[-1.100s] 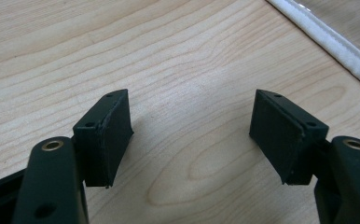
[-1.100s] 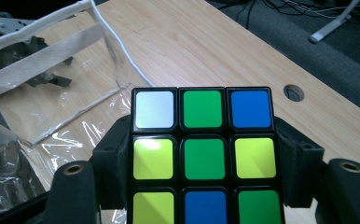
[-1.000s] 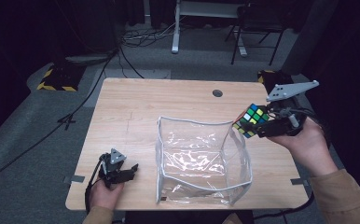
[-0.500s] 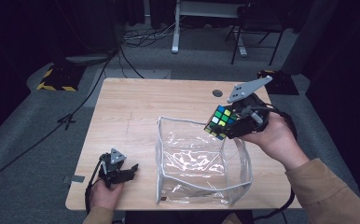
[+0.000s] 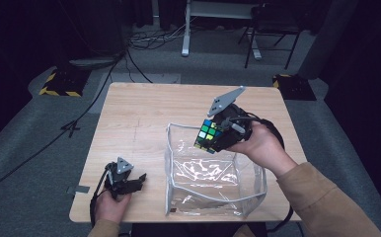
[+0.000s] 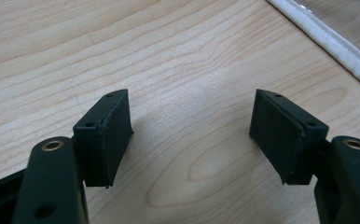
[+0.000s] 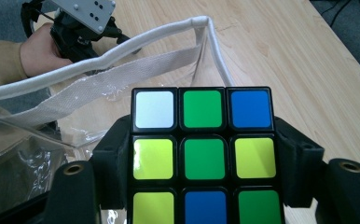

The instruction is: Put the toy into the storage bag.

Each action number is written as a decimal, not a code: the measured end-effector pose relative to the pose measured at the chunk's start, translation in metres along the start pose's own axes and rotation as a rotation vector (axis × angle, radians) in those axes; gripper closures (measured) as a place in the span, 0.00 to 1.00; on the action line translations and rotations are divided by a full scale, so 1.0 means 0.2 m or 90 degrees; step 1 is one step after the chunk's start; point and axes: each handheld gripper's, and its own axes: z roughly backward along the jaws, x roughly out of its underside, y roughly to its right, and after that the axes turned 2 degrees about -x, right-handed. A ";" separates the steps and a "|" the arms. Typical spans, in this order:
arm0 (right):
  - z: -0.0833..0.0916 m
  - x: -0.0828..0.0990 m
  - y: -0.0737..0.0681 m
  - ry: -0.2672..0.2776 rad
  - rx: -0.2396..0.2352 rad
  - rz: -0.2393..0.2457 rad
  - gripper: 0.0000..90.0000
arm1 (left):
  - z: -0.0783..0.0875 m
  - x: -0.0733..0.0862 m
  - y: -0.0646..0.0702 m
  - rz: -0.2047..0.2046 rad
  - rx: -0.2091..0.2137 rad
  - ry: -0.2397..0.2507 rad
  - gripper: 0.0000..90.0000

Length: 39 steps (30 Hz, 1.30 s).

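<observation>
**Cube held over the open bag**

Near the front left corner of the table [image 5: 129, 113], the left gripper [image 5: 128, 180] rested low on the pale wood-grain top, its flat black pads spread well apart with nothing between them. Just to its right stood the clear plastic bag [image 5: 213, 182], a soft, glossy, box-shaped pouch with white fabric edging and a woven strap, its mouth open upward and reaching toward the front edge. Above the bag's far rim, the right gripper [image 5: 218, 136] was clamped on the puzzle cube [image 5: 206, 134], the two jaws pressing on opposite sides of its hard, smooth body; green, yellow, blue and white stickers faced the camera.

The main risk seemed to be the bag itself: thin and limp, with nothing holding it, its rim could fold or the whole pouch slide if the cube or jaws snagged the edging on the way down. A slick plastic cube could also slip and bounce off the rim. Whether the cube already touched the rim was hard to judge from above.
</observation>
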 end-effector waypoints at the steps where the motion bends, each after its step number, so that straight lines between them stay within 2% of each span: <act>1: -0.02 -0.01 0.00 0.001 -0.002 0.008 0.38 | 0.00 0.00 0.00 0.000 0.000 0.000 0.33; 9: -0.15 -0.06 0.00 -0.019 -0.020 0.035 0.38 | 0.00 0.00 0.00 -0.001 -0.002 0.001 0.33; 13: -0.18 -0.07 0.00 -0.024 -0.030 0.041 0.38 | 0.00 0.00 0.00 0.000 -0.003 0.001 0.33; 14: -0.19 -0.08 -0.01 -0.030 -0.031 0.032 0.38 | 0.00 0.00 0.00 -0.001 -0.003 0.000 0.33; 15: -0.21 -0.08 -0.01 -0.024 -0.034 0.045 0.38 | 0.00 0.00 0.00 0.000 -0.004 0.002 0.33; 17: -0.23 -0.08 -0.02 -0.039 -0.038 0.031 0.38 | 0.00 0.00 0.00 0.000 -0.003 0.002 0.33; 22: -0.30 -0.09 -0.03 -0.058 -0.046 0.037 0.38 | 0.00 0.00 0.00 -0.002 -0.006 0.003 0.33; 26: -0.37 -0.09 -0.04 -0.092 -0.042 0.049 0.38 | 0.00 0.00 0.00 0.000 -0.003 0.002 0.33; 28: -0.40 -0.09 -0.04 -0.099 -0.048 0.045 0.38 | 0.00 0.00 0.00 0.000 -0.003 0.001 0.33; 29: -0.44 -0.08 -0.05 -0.113 -0.059 0.027 0.38 | 0.00 0.00 0.00 0.000 -0.002 0.001 0.33; 33: -0.51 -0.06 -0.06 -0.136 -0.054 0.035 0.38 | 0.00 0.00 0.00 0.000 -0.002 0.000 0.33; 35: -0.57 -0.04 -0.06 -0.154 -0.059 0.025 0.38 | 0.00 0.00 0.00 -0.001 -0.002 0.000 0.33; 39: -0.61 -0.02 -0.05 -0.163 -0.062 0.023 0.38 | 0.00 0.00 0.00 0.001 -0.001 0.002 0.33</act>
